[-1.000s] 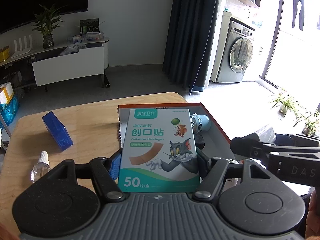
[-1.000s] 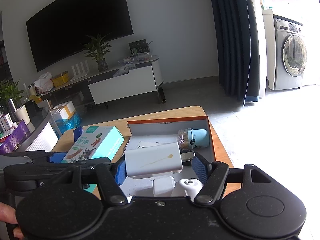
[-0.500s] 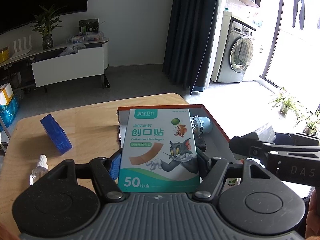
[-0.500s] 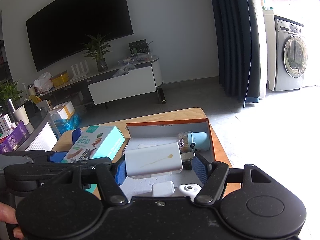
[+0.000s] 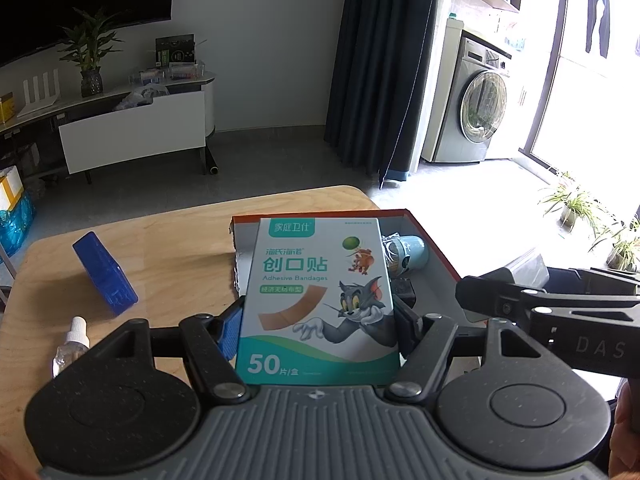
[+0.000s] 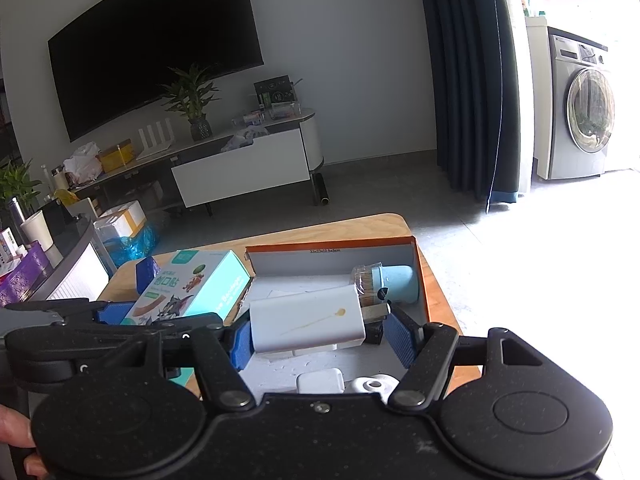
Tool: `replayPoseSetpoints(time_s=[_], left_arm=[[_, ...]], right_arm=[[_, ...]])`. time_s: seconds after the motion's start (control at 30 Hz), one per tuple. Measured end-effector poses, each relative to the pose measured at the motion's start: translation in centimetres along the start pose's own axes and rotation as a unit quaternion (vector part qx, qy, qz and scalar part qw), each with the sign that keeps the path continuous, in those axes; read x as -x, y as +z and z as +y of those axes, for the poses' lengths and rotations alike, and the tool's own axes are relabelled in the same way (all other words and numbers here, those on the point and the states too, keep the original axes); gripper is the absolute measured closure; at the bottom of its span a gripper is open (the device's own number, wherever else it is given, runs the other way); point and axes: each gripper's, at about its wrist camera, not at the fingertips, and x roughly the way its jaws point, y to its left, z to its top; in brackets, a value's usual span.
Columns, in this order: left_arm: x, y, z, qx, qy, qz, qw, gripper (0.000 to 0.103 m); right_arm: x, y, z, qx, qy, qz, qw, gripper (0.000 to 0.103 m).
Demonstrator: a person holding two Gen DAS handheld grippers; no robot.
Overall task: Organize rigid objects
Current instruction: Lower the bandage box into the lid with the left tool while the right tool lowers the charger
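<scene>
I count two grippers of mine: the left gripper (image 5: 318,322) and the right gripper (image 6: 320,330). There is one teal-and-white cardboard box of adhesive bandages (image 5: 318,300) and one white rectangular power bank with a yellowish stain (image 6: 307,322). One open orange-edged cardboard storage box (image 6: 418,280) is here. In it I see one pale blue toothpick holder (image 6: 390,282), one small white square charger (image 6: 320,380) and one white round plastic piece (image 6: 372,385). On the one light wooden table (image 5: 168,248) I count one translucent blue plastic case (image 5: 105,273) and one small clear dropper bottle with a white cap (image 5: 72,344).
</scene>
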Motion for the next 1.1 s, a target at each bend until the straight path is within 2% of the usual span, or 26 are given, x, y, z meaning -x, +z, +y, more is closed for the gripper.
replayPoseSetpoints(time_s=[0.63,1.1], left_arm=[[-2.3,0.8,0.3,-0.001,-0.001,0.018,0.9998,0.032],[-5.6,2.3,0.5,-0.007,-0.009,0.036,0.9993,0.032]], right_arm=[[-3.6,0.1,-0.8,0.000,-0.009,0.022,1.000,0.023],[-6.1,0.6,-1.3,0.000,-0.013,0.038,0.999,0.023]])
